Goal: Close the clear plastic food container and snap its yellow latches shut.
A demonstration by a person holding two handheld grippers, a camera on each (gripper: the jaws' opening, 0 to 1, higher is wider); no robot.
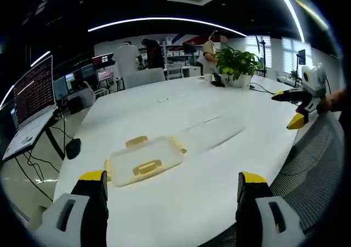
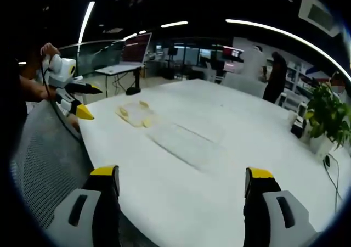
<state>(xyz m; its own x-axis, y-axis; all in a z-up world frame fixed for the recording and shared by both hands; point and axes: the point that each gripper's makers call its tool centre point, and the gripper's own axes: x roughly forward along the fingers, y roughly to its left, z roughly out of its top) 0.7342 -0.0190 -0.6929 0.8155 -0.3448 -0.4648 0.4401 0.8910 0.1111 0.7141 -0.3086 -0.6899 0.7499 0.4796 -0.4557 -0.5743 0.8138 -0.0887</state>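
Note:
A clear plastic container (image 1: 143, 162) with yellow latches sits on the white table (image 1: 181, 214), just beyond my left gripper (image 1: 172, 178). That gripper is open and holds nothing. The clear lid (image 1: 211, 129) lies flat on the table to the container's right, apart from it. My right gripper (image 1: 299, 107) hovers open at the table's right edge. In the right gripper view the container (image 2: 136, 114) is far left and the lid (image 2: 184, 142) lies ahead of my open right gripper (image 2: 181, 173). The left gripper (image 2: 77, 101) shows at the left, held by a hand.
A potted plant (image 1: 237, 66) stands at the table's far end. A mesh chair back (image 1: 312, 164) is close by the near edge. A laptop (image 1: 33, 90) is on a side stand at left, with a mouse (image 1: 73, 147) nearby. People stand in the background.

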